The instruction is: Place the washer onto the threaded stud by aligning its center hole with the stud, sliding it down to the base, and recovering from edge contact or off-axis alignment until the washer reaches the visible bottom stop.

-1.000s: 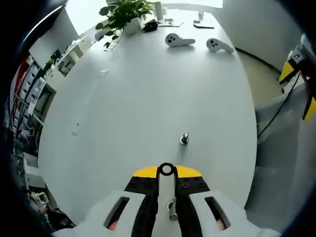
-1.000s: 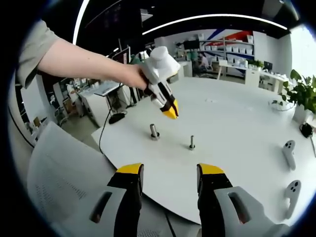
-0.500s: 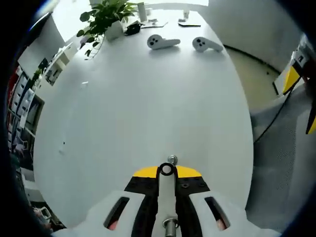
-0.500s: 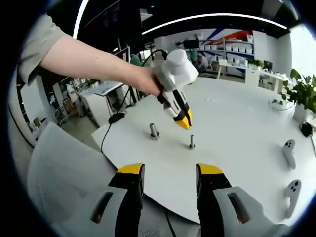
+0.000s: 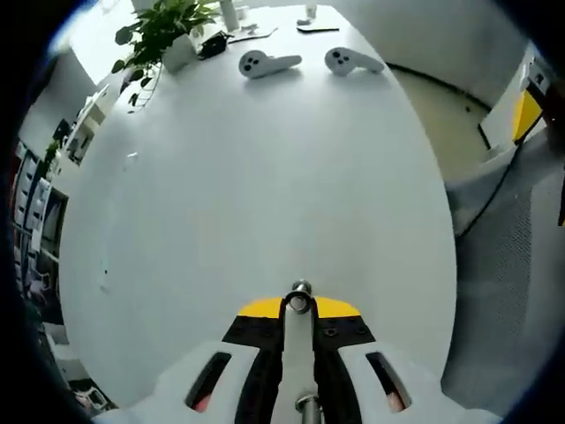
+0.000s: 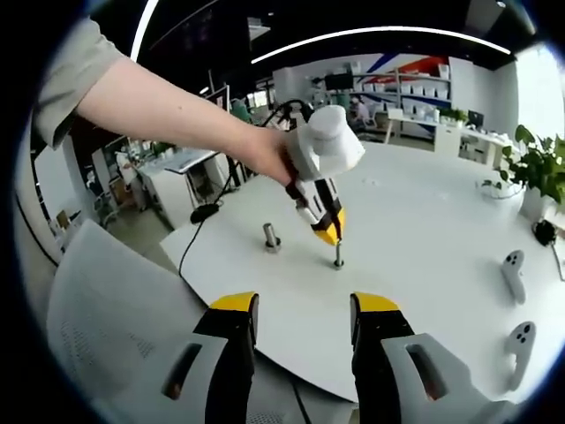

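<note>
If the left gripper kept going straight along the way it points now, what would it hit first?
Probably the threaded stud: the left gripper, shut on the washer, points down with the stud's top right at its tips. Below that lies the white table. Exact depth is unclear.

Two grippers here: the left one (image 6: 330,231) out over the table (image 6: 424,221), the right one (image 6: 300,314) low in front. Two studs stand on it, one (image 6: 338,254) under the left tips, one (image 6: 271,237) beside. Two controllers (image 5: 269,63) (image 5: 353,61) and one plant (image 5: 159,31) at the far end.
</note>
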A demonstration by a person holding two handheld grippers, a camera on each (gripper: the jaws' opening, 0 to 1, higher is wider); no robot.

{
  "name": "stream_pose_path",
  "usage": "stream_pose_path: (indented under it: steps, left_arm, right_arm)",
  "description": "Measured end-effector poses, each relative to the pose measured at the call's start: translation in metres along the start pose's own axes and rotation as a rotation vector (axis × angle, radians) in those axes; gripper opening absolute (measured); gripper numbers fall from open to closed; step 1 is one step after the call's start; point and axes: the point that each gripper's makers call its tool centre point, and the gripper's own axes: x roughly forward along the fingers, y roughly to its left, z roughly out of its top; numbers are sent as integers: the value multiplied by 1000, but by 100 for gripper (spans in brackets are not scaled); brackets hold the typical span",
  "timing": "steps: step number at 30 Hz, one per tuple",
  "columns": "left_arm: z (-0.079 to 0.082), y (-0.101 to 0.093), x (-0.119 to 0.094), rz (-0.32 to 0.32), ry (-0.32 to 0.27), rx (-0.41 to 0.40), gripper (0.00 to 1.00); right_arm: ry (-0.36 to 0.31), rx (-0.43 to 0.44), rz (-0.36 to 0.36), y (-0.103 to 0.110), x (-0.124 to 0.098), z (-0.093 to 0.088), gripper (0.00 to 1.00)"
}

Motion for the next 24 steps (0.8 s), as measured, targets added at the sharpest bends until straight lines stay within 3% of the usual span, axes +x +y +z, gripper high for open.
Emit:
stream_pose_path:
  steps: [24]
  left_arm:
    - [-1, 0, 8, -9, 16, 39, 9]
  right_arm:
    - [-1, 7, -25, -5, -2, 0, 44]
